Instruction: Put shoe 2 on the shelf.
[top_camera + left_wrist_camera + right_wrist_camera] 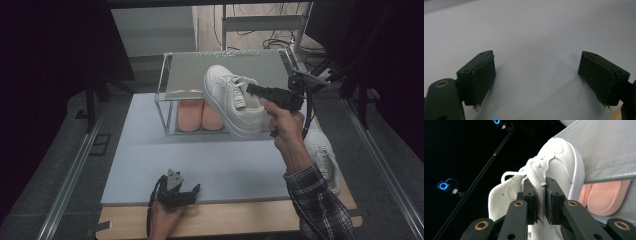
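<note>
White sneaker [231,100], tilted, aloft.

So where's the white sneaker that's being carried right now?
In the high view the white sneaker hangs tilted in the right tool, gripped by its tongue, in front of the rack, above the pink slippers.

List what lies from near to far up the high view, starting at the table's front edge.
Left hand-held gripper resting at the near edge of the grey mat → pink shoes on the rack's lower level → white sneaker held up by its tongue in the right hand-held gripper → rack's top shelf.
</note>
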Demonstrator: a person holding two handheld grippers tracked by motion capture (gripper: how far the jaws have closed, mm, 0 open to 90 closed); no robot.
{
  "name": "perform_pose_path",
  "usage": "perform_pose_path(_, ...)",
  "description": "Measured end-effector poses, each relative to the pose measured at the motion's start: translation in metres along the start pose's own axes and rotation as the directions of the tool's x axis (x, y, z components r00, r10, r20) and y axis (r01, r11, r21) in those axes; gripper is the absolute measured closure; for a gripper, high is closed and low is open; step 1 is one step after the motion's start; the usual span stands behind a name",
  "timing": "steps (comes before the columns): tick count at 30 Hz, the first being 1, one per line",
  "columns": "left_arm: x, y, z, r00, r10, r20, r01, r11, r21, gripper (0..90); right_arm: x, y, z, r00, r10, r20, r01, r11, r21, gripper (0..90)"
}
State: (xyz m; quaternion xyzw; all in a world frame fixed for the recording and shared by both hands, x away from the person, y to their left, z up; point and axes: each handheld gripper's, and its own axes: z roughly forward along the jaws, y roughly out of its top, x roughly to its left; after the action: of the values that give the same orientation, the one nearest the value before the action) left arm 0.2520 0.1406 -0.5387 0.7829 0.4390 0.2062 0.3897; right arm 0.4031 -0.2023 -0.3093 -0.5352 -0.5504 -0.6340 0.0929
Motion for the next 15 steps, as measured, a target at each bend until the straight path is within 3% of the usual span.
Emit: perform_pose_path(15, 0.000, 0.000, 0.000, 1.0000, -0.003, 0.000, 0.003, 1.0000, -0.002, 14.5, -0.007, 0.013, 0.037, 0.9981, 0.035, 0.050, -0.033, 0.999, -0.030, 79.9)
